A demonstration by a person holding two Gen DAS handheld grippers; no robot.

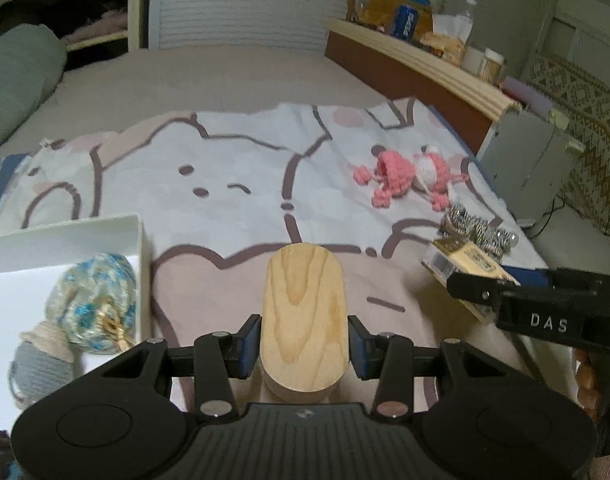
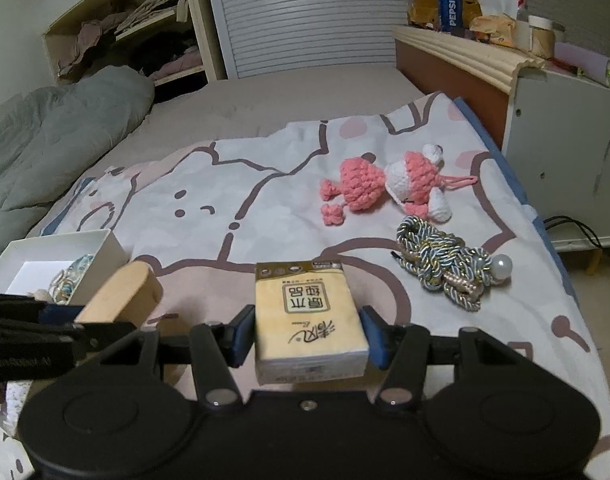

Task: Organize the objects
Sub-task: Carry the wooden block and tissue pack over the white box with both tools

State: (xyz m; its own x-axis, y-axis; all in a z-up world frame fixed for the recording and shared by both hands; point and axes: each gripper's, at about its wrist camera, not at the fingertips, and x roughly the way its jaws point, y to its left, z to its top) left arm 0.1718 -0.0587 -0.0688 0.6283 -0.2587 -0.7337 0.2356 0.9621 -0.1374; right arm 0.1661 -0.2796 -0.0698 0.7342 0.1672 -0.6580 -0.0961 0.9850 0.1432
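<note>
The printed bedspread (image 2: 289,200) fills the middle of both views, a soft, yielding surface that gives little support under anything pressed down on it. At the lower left of the right wrist view sits the white box (image 2: 105,246), open-topped, with a blue-and-white woven pouch (image 1: 95,300) and a small grey knitted piece (image 1: 41,368) already inside; its thin card walls probably flex if bumped.

The wooden block (image 1: 305,320) lies at lower centre of the left wrist view, held between the blue pads of the left gripper (image 1: 303,348), whose jaws press on its two long flat sides. It looks rigid, smooth and fairly light, so a firm squeeze on those parallel faces should hold, though the sanded wood may slip.

The tissue pack (image 2: 309,320) is at lower centre of the right wrist view, clamped by the right gripper (image 2: 307,334) across its narrow sides. It is soft and light in slick film, and appears to dent slightly; gripping low across the width seems sensible.

Right of centre in that view, the pink crocheted toy (image 2: 385,184) lies on the bedspread, floppy and easily caught by its body. Below it, nearer the right edge, the braided cord bundle (image 2: 441,264) with a pearl bead (image 2: 501,266) rests loosely and likely trails if lifted by one strand.
</note>
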